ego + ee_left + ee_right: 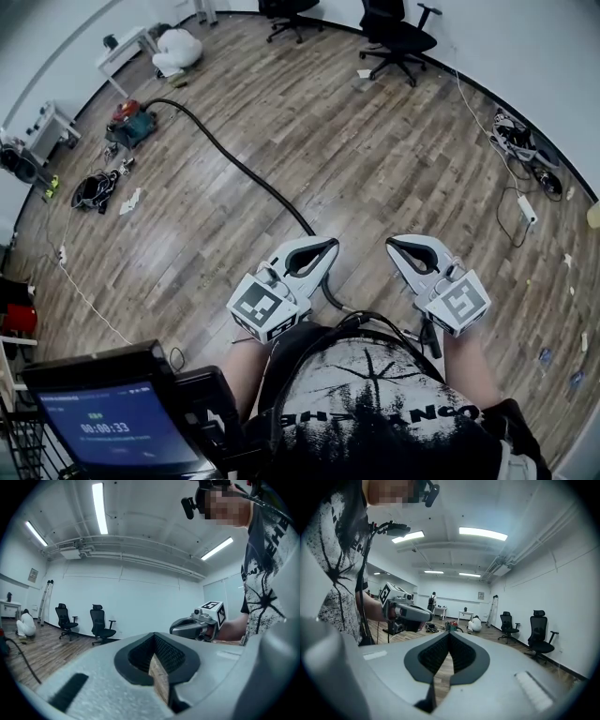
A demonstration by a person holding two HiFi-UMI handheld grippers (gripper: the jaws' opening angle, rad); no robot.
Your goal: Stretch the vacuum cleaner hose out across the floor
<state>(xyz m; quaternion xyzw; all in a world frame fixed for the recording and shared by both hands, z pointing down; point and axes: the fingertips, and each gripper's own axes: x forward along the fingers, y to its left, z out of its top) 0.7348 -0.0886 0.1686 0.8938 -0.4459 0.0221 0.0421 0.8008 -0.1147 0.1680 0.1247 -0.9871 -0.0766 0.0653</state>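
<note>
The red and teal vacuum cleaner (pixel 130 123) stands on the wood floor at the far left. Its black hose (pixel 246 172) runs in a long curve from there to just in front of me, ending under my left gripper (pixel 330 245). My right gripper (pixel 392 245) is level beside it, a short gap apart. Both point forward over the floor with jaws shut and nothing between them. In the left gripper view the shut jaws (pixel 153 638) face the chairs, and a piece of hose (pixel 22 660) shows at the left. In the right gripper view the shut jaws (pixel 449 635) face the vacuum cleaner (pixel 451 626).
Two black office chairs (pixel 397 39) stand at the far wall. White tables (pixel 124 49) and a crouching figure in white (pixel 177 49) are at the back left. A dark bag (pixel 93 190) lies left, cables and a power strip (pixel 524 208) right. A screen (pixel 114 424) sits low left.
</note>
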